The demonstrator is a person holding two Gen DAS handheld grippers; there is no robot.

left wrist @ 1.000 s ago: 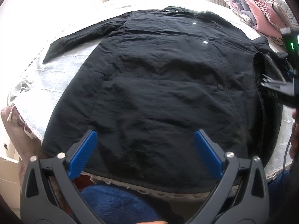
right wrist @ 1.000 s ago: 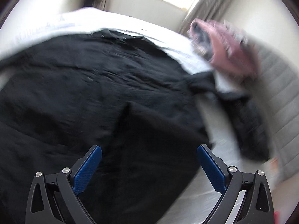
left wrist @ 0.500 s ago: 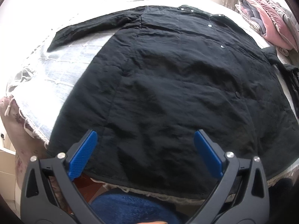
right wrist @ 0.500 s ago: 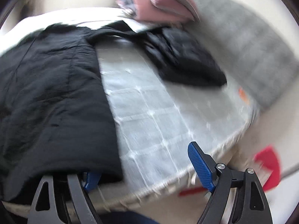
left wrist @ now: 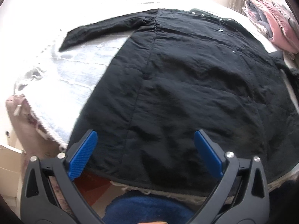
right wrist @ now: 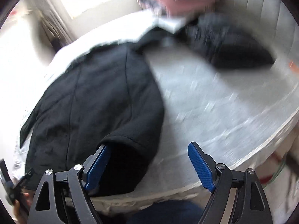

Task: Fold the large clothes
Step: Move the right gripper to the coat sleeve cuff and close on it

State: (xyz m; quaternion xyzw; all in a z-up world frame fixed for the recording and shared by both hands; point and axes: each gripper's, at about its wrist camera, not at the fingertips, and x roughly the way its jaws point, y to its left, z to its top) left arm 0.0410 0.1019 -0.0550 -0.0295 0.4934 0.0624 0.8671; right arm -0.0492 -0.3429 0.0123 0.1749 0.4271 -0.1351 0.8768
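Bed: pale quilted cover (left wrist: 78,78) with a frayed fringe along the near edge, filling most of both views; window light at the far side.
Left sleeve: thin black strip (left wrist: 104,28) lying flat, angled out to the far left.
Coat: large and black (left wrist: 186,85), spread flat across the bed, hem at the near edge, collar far; matte, softly crinkled cloth with long seams and small silver snaps (left wrist: 220,30).
Right sleeve: stretched out to the far right toward a dark heap (right wrist: 233,43); blurred.
Pile: pink and grey folded cloth (left wrist: 274,22) at the far right.
Left gripper: (left wrist: 145,156) spread wide above the hem, holding nothing.
Right gripper: (right wrist: 147,164) spread; its jaws have just narrowed a little; the coat's near right corner lies by the left pad (right wrist: 97,168), not pinched.
Progress: laid out and smoothed; no fold made yet, sleeves and sides all left to do.
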